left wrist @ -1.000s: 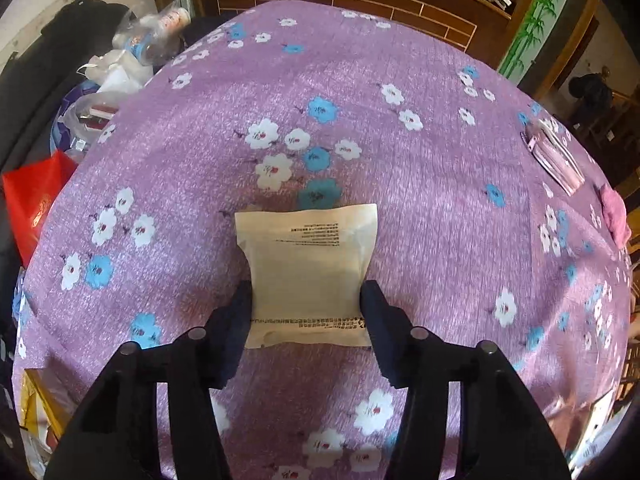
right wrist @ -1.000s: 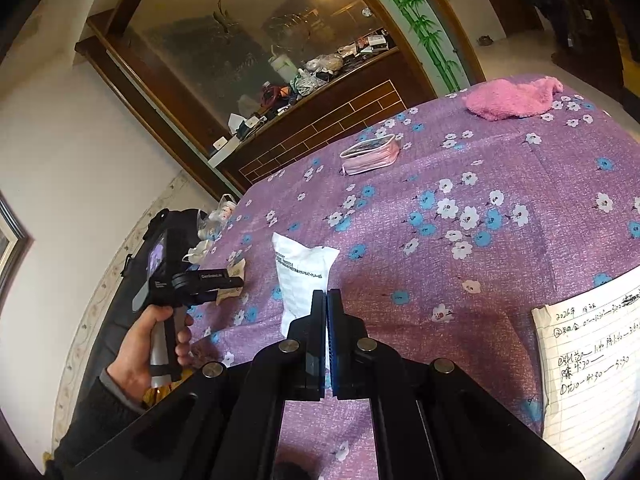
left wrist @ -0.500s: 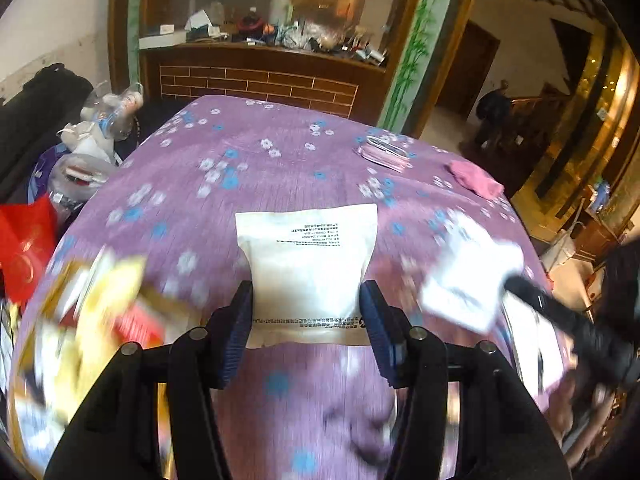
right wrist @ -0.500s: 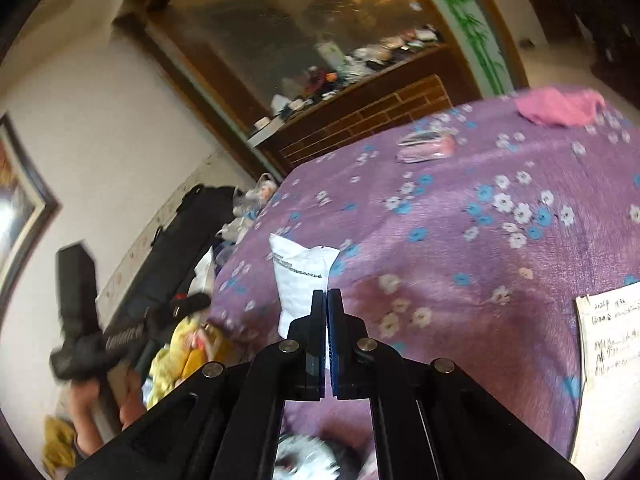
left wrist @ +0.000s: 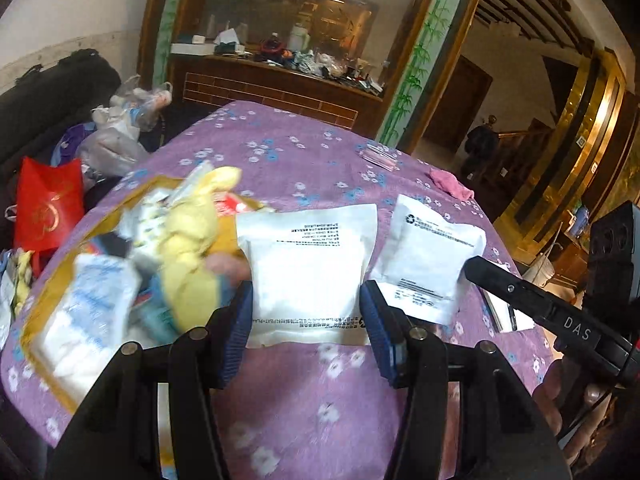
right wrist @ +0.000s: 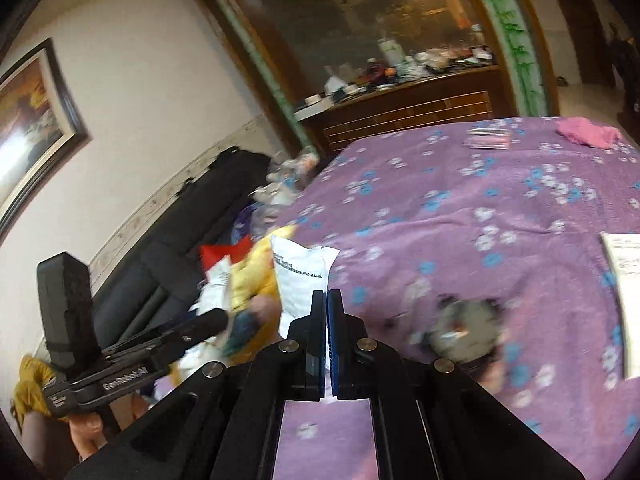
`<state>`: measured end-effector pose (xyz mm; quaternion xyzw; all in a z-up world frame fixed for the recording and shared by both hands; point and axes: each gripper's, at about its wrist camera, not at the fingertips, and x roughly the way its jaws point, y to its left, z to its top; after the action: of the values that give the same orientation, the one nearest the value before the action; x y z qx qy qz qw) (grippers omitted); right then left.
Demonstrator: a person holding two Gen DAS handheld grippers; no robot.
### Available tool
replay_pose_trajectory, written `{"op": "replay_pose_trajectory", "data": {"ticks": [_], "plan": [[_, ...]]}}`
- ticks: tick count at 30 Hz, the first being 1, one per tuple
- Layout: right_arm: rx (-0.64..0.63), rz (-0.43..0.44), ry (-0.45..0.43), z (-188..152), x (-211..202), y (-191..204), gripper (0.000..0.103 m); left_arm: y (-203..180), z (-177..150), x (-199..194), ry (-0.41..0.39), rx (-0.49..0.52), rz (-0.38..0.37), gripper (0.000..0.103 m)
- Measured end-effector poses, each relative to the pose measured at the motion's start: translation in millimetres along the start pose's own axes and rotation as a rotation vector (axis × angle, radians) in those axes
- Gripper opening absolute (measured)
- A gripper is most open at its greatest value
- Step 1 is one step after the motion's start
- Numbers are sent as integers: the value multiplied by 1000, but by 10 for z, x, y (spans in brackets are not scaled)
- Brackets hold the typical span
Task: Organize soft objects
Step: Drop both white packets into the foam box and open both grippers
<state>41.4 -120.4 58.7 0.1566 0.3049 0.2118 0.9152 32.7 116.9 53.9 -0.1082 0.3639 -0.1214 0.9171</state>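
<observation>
L gripper (left wrist: 306, 320) is clamping a white pouch (left wrist: 308, 268) between its blue pads, jaws pressing both side edges, pouch lifted over the purple floral counter (left wrist: 320, 400). R gripper (right wrist: 328, 336) is pinching a second white pouch (right wrist: 298, 276), jaws nearly together on its edge. Blurred pile w/ yellow cloth (left wrist: 192, 248) is sitting just left of L jaws.

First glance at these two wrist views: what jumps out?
Each gripper holds a white pouch: the left gripper pinches one pouch by its sides, and the right gripper is shut on a second pouch held edge-on. Left of them sits a blurred open box heaped with soft items, a yellow cloth on top, on the purple flowered tablecloth.
</observation>
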Motion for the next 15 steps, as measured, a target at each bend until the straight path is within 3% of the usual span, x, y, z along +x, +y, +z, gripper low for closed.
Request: {"op": "replay_pose_trajectory", "data": {"ticks": [9, 15], "plan": [[-62, 139, 80, -174, 374, 615, 1, 710, -157, -505, -60, -94, 121, 52], [-94, 182, 162, -233, 715, 961, 1, 1133, -221, -519, -50, -146, 176, 52]]}}
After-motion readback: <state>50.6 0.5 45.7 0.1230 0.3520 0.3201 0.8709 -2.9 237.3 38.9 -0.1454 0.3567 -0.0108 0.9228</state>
